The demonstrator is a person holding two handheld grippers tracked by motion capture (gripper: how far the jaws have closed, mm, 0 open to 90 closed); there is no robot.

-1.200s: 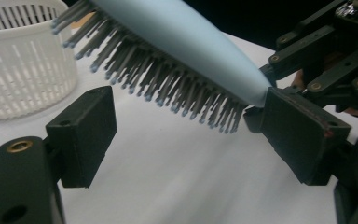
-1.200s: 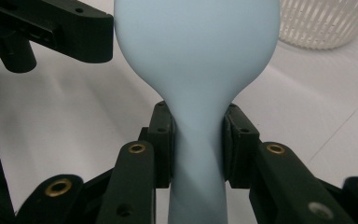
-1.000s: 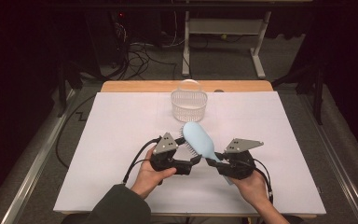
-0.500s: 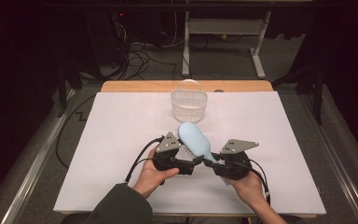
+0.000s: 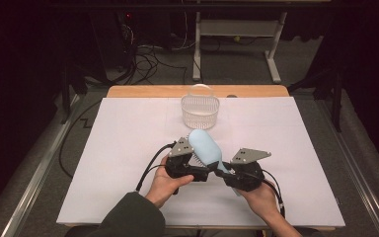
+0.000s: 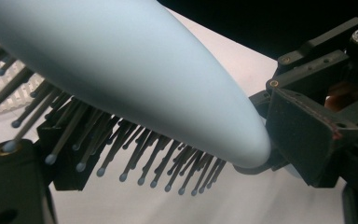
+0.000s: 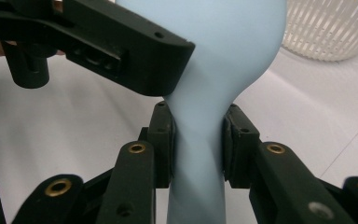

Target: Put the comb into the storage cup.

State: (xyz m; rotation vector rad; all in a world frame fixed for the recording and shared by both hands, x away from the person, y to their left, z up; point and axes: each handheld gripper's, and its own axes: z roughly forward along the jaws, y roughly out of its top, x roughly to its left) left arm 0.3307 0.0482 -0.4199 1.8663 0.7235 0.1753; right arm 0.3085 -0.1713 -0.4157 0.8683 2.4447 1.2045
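Near the six o'clock edge of the white-covered bench (image 5: 128,148), a person holds a light blue hairbrush (image 5: 206,146) between two grippers. The right gripper (image 5: 225,172) has its fingers (image 7: 162,135) closed on the narrow neck of the brush, where the handle widens into the head; in the right gripper view both pads press against the blue plastic from either side. The brush head rises from that grip toward eleven o'clock in the high view, lifted off the bench, with its smooth back turned up and its dark, ball-tipped bristles pointing down and toward the left gripper (image 5: 203,170). The left gripper comes in from nine o'clock, and its fingers have just been opening; they stand wide apart, with the bristle side of the head between them, and in the left gripper view no pad presses on the brush, one finger (image 6: 65,154) lying behind the bristles. Whether that finger touches the bristle tips cannot be told. A white slatted basket (image 5: 200,109) with a hoop handle stands on the bench at twelve o'clock from the brush, apart from it.
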